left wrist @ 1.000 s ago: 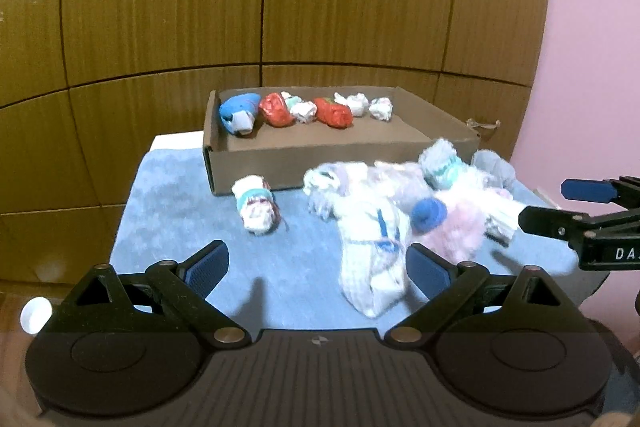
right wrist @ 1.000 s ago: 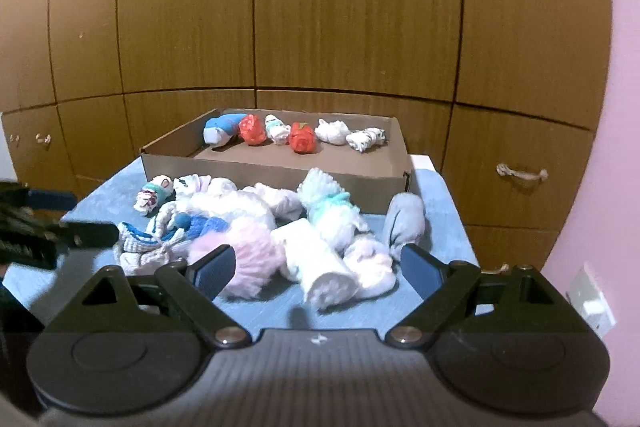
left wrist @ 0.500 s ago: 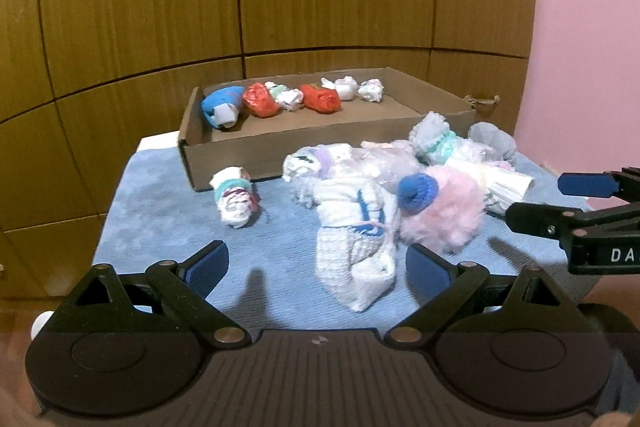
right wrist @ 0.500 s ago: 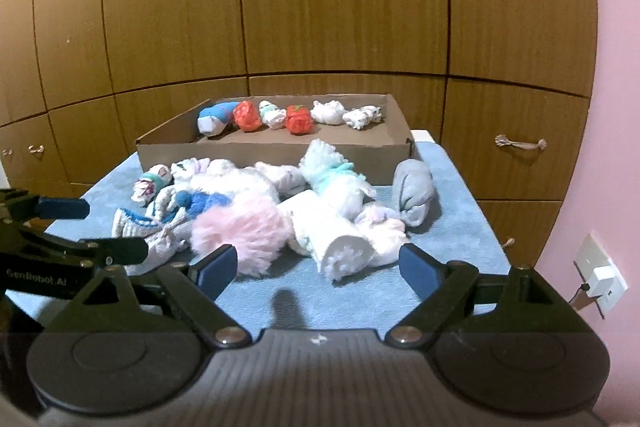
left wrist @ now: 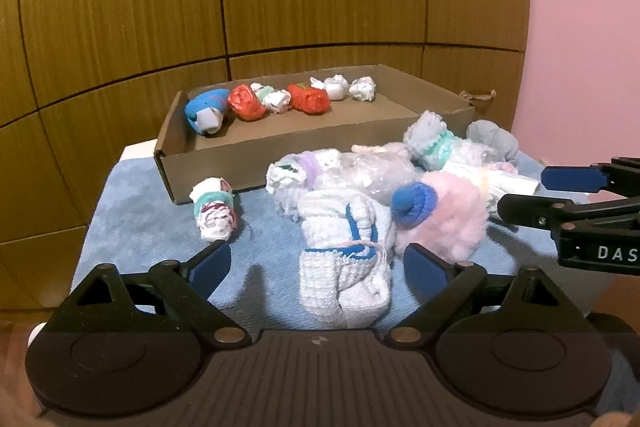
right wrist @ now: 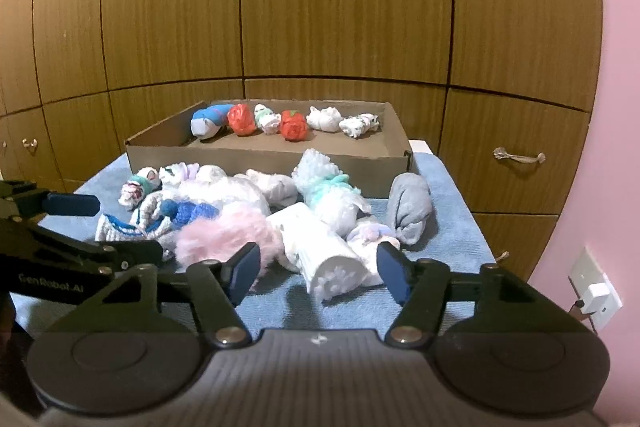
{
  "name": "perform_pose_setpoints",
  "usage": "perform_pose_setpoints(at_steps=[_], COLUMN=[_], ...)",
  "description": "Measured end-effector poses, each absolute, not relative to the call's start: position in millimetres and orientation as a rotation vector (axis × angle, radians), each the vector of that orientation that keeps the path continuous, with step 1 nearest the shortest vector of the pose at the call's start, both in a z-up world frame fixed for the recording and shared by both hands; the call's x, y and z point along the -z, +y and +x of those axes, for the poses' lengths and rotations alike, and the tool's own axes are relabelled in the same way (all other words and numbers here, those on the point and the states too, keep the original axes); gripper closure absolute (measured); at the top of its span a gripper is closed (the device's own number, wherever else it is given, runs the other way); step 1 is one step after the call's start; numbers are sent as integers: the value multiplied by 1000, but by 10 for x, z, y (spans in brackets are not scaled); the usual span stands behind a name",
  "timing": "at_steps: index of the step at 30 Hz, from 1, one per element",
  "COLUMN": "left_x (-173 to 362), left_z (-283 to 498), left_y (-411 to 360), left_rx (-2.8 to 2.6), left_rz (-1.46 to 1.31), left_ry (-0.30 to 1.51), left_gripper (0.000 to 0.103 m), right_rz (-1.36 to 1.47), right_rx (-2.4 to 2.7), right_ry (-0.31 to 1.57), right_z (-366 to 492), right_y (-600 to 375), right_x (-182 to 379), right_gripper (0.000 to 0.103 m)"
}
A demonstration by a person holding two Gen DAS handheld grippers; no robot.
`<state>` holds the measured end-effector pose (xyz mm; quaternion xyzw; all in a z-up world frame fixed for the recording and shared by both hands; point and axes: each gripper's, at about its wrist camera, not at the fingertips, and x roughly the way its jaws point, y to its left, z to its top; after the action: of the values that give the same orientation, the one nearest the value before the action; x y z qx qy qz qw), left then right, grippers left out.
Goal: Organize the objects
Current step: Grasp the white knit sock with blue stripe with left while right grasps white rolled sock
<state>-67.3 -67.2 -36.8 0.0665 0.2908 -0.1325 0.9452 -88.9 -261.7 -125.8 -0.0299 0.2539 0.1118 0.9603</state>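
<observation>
A pile of rolled sock bundles lies on a blue cloth (left wrist: 132, 211) in front of a cardboard box (left wrist: 248, 157). The box holds several bundles in a row along its back wall, blue, red and white. My left gripper (left wrist: 318, 265) is open, its jaws on either side of a white-and-blue knitted bundle (left wrist: 346, 267). A fluffy pink bundle (left wrist: 452, 223) lies right of it. My right gripper (right wrist: 318, 269) is open, with a white ribbed roll (right wrist: 324, 255) between its jaws and the pink bundle (right wrist: 224, 235) by its left finger. A small teal-banded bundle (left wrist: 214, 213) lies apart, left of the pile.
Wooden cabinet doors stand behind the table, with a drawer handle (right wrist: 518, 157) at the right. A pink wall with a white socket (right wrist: 594, 287) is on the right. The grey bundle (right wrist: 410, 213) lies at the pile's right edge, near the box corner.
Both grippers have moved forward and lower toward the pile. The white-and-blue bundle now sits between the left jaws and the white roll between the right jaws. The right jaws have narrowed a little.
</observation>
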Motion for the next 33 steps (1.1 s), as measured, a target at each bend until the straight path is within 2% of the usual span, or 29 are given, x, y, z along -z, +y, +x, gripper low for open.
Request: perform_pose_setpoints(at_steps=[6,8,10,12,23,27,33], left_x=[405,419,420,418,397,409,435], left_z=[-609,-591,-610,-644,-782,-768,-675], left_y=[-704,-699,-717,-737,-496,-514,-542], left_rx=[291,310,343,363,319,305,294], left_rz=[147,134,139,155,138,150,123], left_ry=[609,622,618,611,617,625,640], left_gripper=[21,30,45,50,51,45,45], right_rz=[-93,-102,-120,-110,-97,-108,-124], right_rx=[-234,-235,-227,-235,-238,-225,-235], right_ry=[523,531,525,514,517,509,523], right_z=[-816,-785,-782,-801,-979,-952,-800], right_y=[-2562,-2560,-2558,-2581,-2595,-2570,-2538], right_x=[1303,1331,1343,1334,1348,1337,1329], right_gripper=[55,60,69,71,75,70,69])
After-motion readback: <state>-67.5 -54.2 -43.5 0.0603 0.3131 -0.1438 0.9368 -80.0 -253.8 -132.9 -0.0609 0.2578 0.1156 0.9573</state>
